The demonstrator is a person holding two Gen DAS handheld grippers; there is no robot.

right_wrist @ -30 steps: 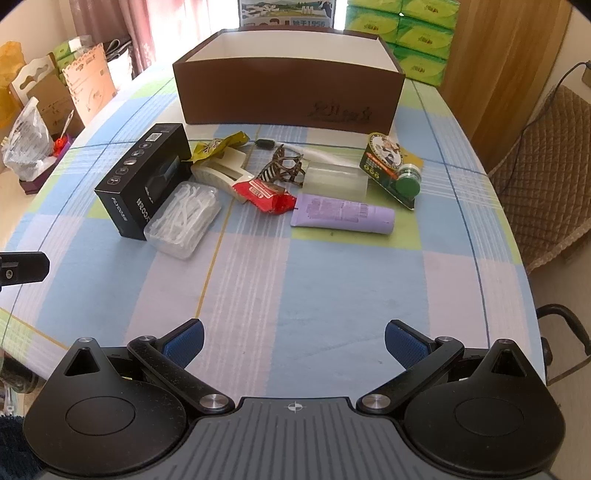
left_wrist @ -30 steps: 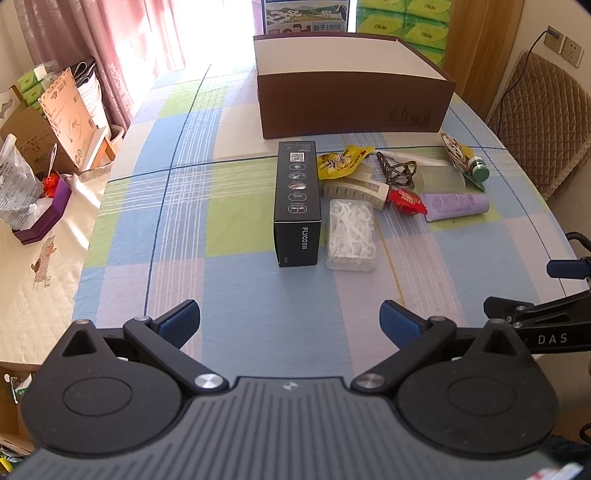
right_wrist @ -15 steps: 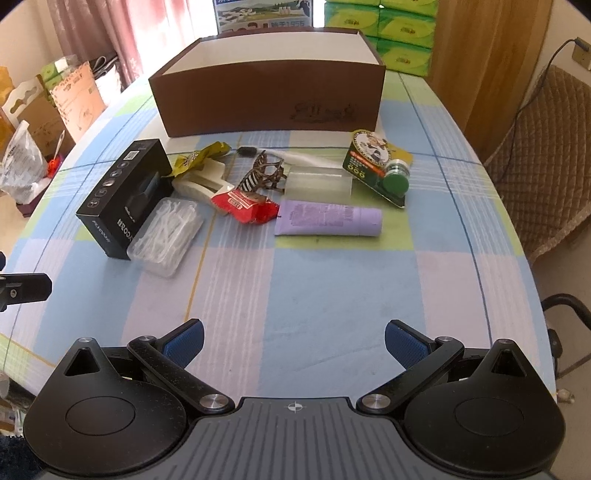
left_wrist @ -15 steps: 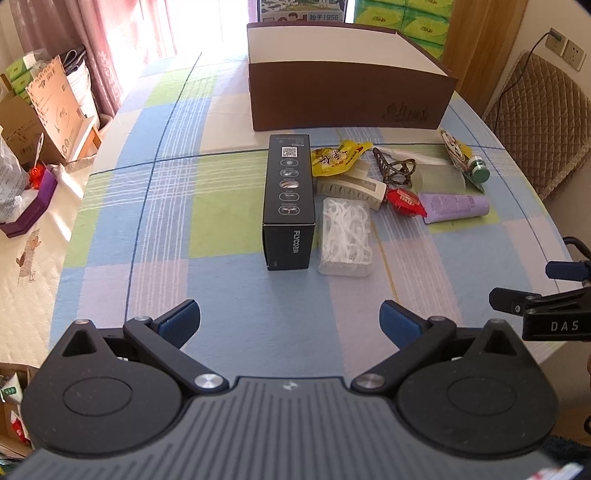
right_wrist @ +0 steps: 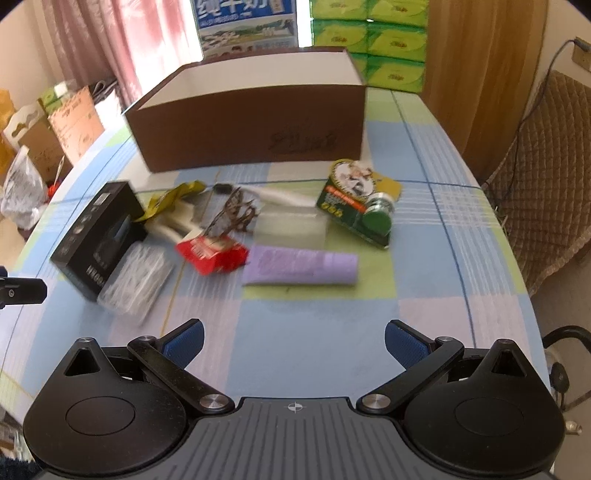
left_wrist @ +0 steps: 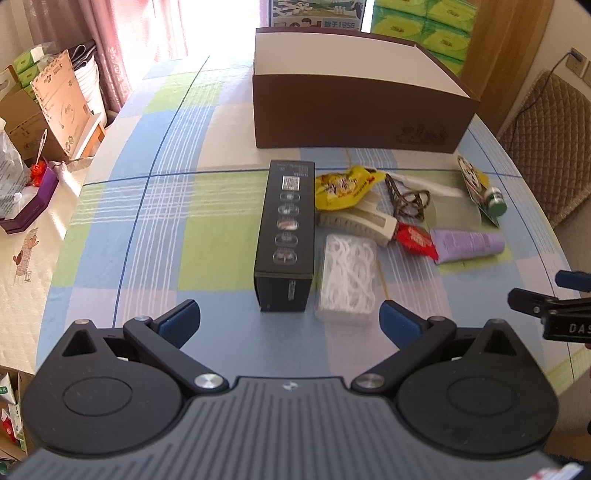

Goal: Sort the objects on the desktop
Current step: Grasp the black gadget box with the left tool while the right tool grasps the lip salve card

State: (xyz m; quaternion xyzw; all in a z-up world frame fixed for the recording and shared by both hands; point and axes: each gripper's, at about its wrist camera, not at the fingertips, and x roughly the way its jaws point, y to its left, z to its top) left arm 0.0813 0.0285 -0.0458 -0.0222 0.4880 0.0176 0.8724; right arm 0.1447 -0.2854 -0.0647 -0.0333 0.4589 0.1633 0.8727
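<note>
Up close in the left wrist view, the left gripper [left_wrist: 290, 321] was wide open and held nothing. Low in the middle lay the black box [left_wrist: 286, 236], touching the clear floss case [left_wrist: 347, 277]; a good grab would take the box alone.

Over in the right wrist view, the right gripper [right_wrist: 293, 345] was also wide open and empty. Mid-frame lay the purple tube [right_wrist: 301, 266], beside the red packet [right_wrist: 212, 253]. Farther up stood the brown box [right_wrist: 251, 125].

Bright daylight blows out the window [left_wrist: 207, 26] behind the curtains; fisheye bends the edges, and the right view's smeared with motion blur.
</note>
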